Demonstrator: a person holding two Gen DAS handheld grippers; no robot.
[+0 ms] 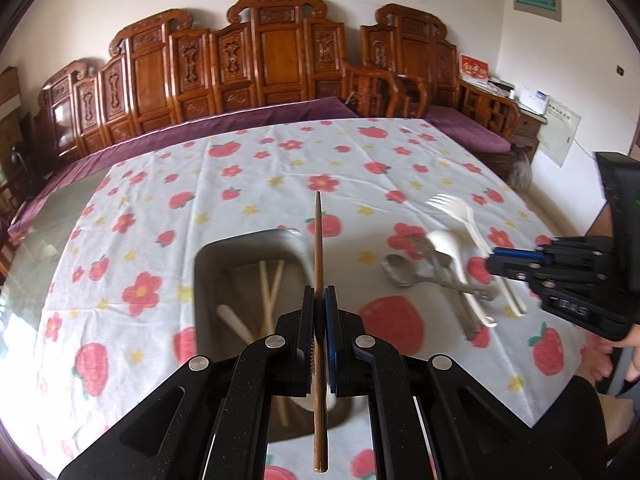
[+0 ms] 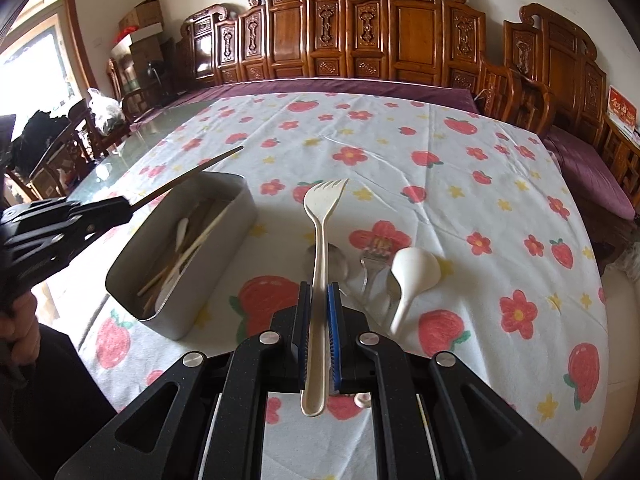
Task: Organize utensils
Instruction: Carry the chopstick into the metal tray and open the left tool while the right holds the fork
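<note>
- Left wrist view: the left gripper point(image 1: 319, 300) is clamped narrowly on a dark brown chopstick point(image 1: 318, 248), which runs straight forward between the pads, its tip pointing away over the tablecloth point(image 1: 280, 160).
- Below that chopstick sits a grey rectangular bin point(image 1: 208, 256) on the cloth; pale chopsticks point(image 1: 272, 284) and a white utensil handle point(image 1: 236, 324) lie inside it.
- To the right of the bin a loose pile rests on the cloth: a metal spoon point(image 1: 396, 270), a metal fork point(image 1: 436, 256) and a white ladle-type spoon point(image 1: 448, 246), overlapping one another.
- At the right edge, the right gripper point(image 1: 496, 264) grips a white fork point(image 1: 460, 206) by the handle; whether it is clear of the pile cannot be told from here.
- Right wrist view: the right gripper point(image 2: 320, 300) is closed on the white fork point(image 2: 322, 216), tines forward, handle end sticking out behind the pads.
- Beyond those pads, the white ladle-type spoon point(image 2: 414, 270), metal fork point(image 2: 372, 264) and metal spoon point(image 2: 336, 264) lie on the cloth just right of the held fork.
- The bin point(image 2: 224, 248) stands left of them, and the left gripper point(image 2: 124, 204) holds the brown chopstick point(image 2: 192, 176) slanted above the bin's near-left rim.
- A hand point(image 2: 20, 320) shows at the left edge, on the gripper's handle.
</note>
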